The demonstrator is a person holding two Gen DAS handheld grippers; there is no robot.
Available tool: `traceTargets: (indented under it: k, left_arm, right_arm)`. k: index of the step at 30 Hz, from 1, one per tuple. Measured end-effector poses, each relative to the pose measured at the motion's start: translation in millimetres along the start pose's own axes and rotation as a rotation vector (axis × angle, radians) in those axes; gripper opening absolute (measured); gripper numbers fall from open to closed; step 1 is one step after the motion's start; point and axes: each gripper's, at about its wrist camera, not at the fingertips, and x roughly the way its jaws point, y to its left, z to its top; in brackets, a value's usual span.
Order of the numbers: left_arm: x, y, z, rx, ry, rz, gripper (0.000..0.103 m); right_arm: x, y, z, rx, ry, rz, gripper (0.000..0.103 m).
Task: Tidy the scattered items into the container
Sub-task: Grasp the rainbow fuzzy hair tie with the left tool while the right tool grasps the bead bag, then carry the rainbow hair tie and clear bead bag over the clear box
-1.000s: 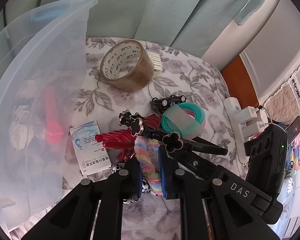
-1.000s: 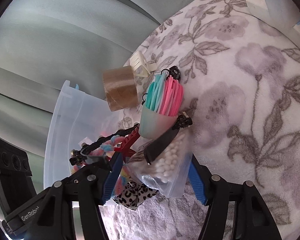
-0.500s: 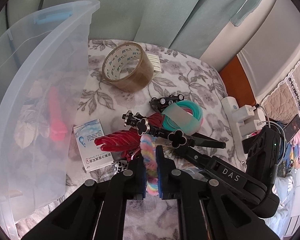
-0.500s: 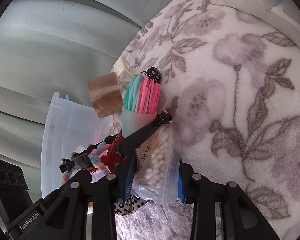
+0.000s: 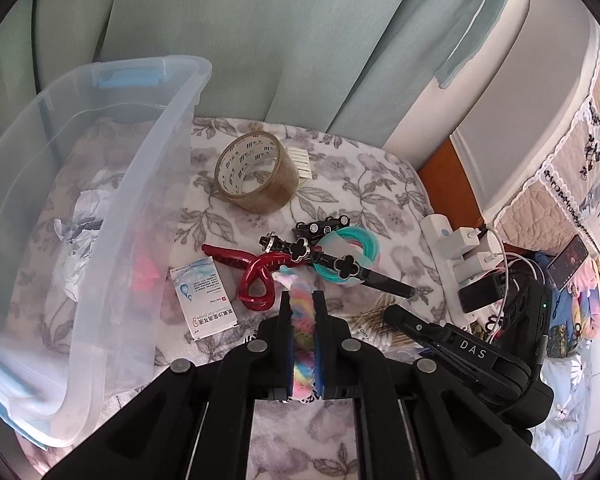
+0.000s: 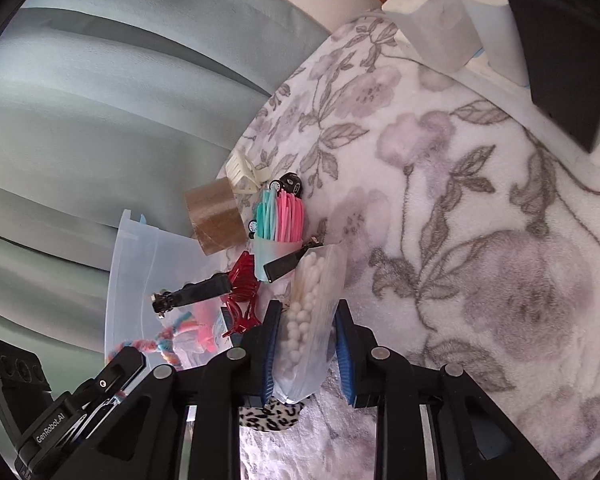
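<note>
the left gripper [image 5: 303, 300] is clamped tight on a rainbow scrunchie [image 5: 302, 332]; its lower end is hidden between the fingers, only a fuzzy tip pokes out at 12 o'clock. the right gripper [image 6: 305, 312] is closing on a bag of swabs [image 6: 310, 312], the pads pressing its sides; the bag's bottom is cut off behind the fingers, and a leopard-print scrap [image 6: 270, 416] beneath it is too covered to identify.

the bin [image 5: 100, 216] stands at 9 o'clock in the left view, its near corner cut off by the frame. through its cloudy wall a white crumple [image 5: 82, 240] and something pink [image 5: 144, 276] show, neither clear enough to name.

on the floral blanket [image 5: 380, 184]: tape [image 5: 256, 172] at 12 o'clock, a red clip [image 5: 256, 276], a black strap [image 5: 340, 266] lying across a coil of bands [image 5: 352, 248], a toy car [image 5: 320, 226] half hidden behind them, and a leaflet [image 5: 202, 296] by the bin.
</note>
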Motion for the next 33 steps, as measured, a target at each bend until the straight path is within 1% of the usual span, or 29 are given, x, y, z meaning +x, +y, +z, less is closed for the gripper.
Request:
traceTargets:
  k: [10,17,20,33]
  left_arm:
    - [-33,0,-7,-0.006,-0.049,-0.02,0.007]
    - [-59,1,-13,-0.005,-0.096,-0.04,0.007]
    - [-68,1,-16,-0.005,-0.114,-0.047,0.007]
    - [-99,14,-31,-0.029,-0.17,-0.07,0.007]
  right_arm:
    - [-32,13,-10,-0.018,-0.051,0.002,0.027]
    - [-53,32,-15,-0.049,-0.099,0.006,0.027]
    - [-63,40,-18,-0.069,-0.121,0.01,0.025]
    - [-90,68,-34,-0.138,-0.185,0.038,0.023]
